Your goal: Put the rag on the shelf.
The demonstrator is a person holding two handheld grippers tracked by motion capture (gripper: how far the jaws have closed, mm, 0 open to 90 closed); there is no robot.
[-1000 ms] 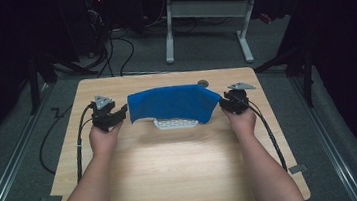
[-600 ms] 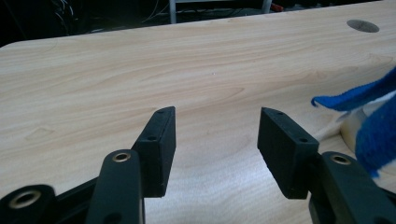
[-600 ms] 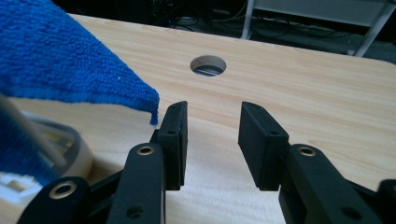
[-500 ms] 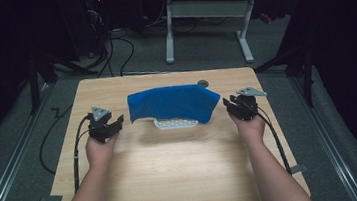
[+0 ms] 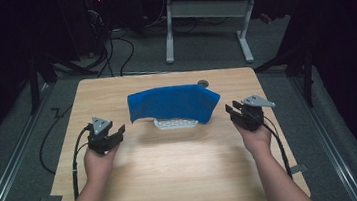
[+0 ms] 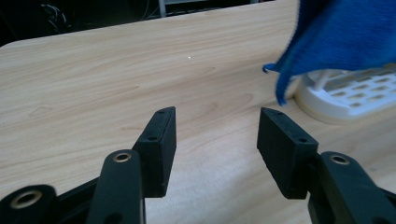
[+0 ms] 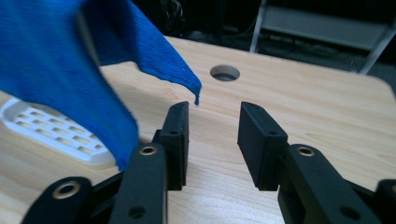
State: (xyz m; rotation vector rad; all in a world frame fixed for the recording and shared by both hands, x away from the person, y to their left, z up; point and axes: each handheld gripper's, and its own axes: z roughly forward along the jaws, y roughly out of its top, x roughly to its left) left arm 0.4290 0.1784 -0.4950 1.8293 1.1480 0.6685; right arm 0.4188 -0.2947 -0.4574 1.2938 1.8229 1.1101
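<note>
A blue cloth (image 5: 174, 103) drapes over a white slotted rack (image 5: 175, 124) at the middle of the wooden table (image 5: 174, 171). My left gripper (image 5: 115, 135) is held left of the cloth, open and holding nothing. In the left gripper view the cloth's corner (image 6: 280, 91) hangs just beyond the right jaw, above the rack (image 6: 348, 93). My right gripper (image 5: 232, 112) sits right of the cloth, open and holding nothing. In the right gripper view the cloth (image 7: 56, 60) hangs at the left over the rack (image 7: 51, 133), its tip near the left jaw.
A round hole (image 5: 203, 83) sits in the table behind the cloth, also in the right gripper view as the hole (image 7: 224, 73). A white desk frame (image 5: 205, 12) and cables (image 5: 120, 46) stand on the floor beyond the table. Gripper cables trail along both forearms.
Both grippers have let go of the cloth's ends and pulled back toward me and outward. The cloth now rests draped over the rack.
</note>
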